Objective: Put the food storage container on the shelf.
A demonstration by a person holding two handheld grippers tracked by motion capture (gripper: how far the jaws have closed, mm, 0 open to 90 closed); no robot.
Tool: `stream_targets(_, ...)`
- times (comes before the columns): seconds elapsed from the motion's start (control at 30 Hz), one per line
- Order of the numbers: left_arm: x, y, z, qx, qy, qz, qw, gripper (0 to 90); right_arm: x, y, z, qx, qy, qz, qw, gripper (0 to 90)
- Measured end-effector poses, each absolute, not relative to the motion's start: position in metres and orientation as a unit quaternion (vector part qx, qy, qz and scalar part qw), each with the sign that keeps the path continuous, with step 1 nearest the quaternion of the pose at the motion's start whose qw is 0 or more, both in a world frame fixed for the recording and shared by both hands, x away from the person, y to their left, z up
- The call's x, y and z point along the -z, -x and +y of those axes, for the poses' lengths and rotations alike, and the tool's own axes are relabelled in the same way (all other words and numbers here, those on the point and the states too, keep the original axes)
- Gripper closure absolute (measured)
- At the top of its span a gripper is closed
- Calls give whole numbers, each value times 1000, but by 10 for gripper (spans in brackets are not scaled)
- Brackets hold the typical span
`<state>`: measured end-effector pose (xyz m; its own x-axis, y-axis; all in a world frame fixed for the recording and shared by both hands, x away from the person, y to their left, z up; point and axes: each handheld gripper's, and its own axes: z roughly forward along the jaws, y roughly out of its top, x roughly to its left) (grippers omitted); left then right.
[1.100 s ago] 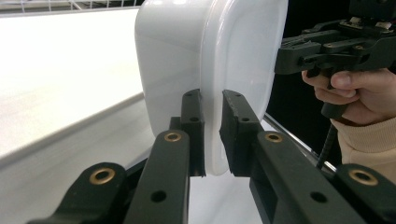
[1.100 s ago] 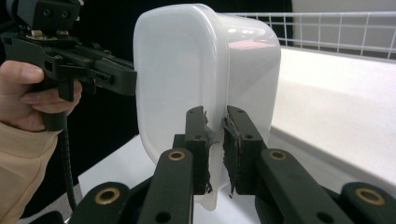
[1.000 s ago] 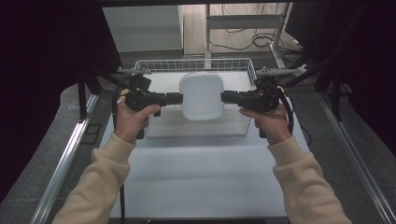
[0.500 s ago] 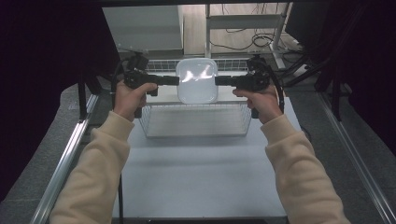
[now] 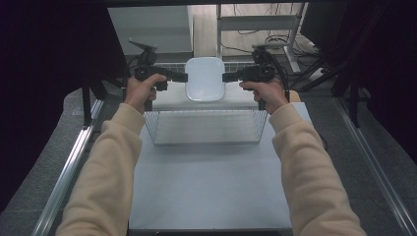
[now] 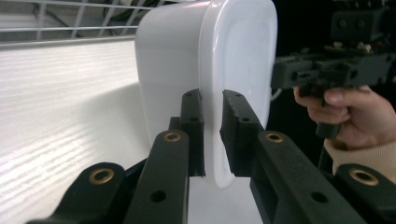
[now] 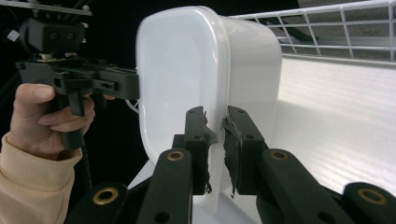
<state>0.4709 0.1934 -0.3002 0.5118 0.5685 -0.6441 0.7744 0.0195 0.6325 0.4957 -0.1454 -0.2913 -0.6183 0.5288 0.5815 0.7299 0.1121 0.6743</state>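
Clearly a white plastic container (image 5: 205,78), rounded corners, glossy, rim flaring outward, lifted above the wire basket (image 5: 206,127) far on the table (image 5: 206,191), left gripper (image 5: 183,77) pinching its left rim, right gripper (image 5: 227,76) pinching its right rim.

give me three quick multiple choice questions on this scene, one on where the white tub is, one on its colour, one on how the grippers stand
1. Where is the white tub?
A. held in the air between the two grippers
B. lying on the floor
C. resting in the person's lap

2. What colour is the tub?
A. red
B. white
C. black

3. How does the left gripper stand?
A. wide open, clear of the tub
B. lying on the table
C. shut on the tub's rim

Answers: 1 A, the left gripper and the right gripper hold it from either side beyond the wire basket. 2 B, it is white in every view. 3 C, its jaws pinch the rim.
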Motion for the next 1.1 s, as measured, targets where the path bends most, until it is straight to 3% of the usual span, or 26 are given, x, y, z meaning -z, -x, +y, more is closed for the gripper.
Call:
stream_targets(0.17,312,-491,200,153,-659,507,534,778,294,-514,-145,502,454,-723,135,764)
stream_targets(0.37,320,-504,201,170,-638,522,539,750,300,-529,-143,490,482,-708,161,727)
stream_targets(0.83,330,-508,199,160,-621,530,554,733,311,-538,-144,487,507,-686,186,669)
stream_targets(0.9,329,-507,197,151,-627,528,553,722,310,-536,-143,485,506,-690,177,607)
stream_targets(0.97,327,-504,195,129,-635,529,548,601,308,-533,-141,477,511,-701,141,495)
stream_targets(1.1,312,-486,196,59,-655,512,553,383,296,-520,-141,491,488,-716,89,362)
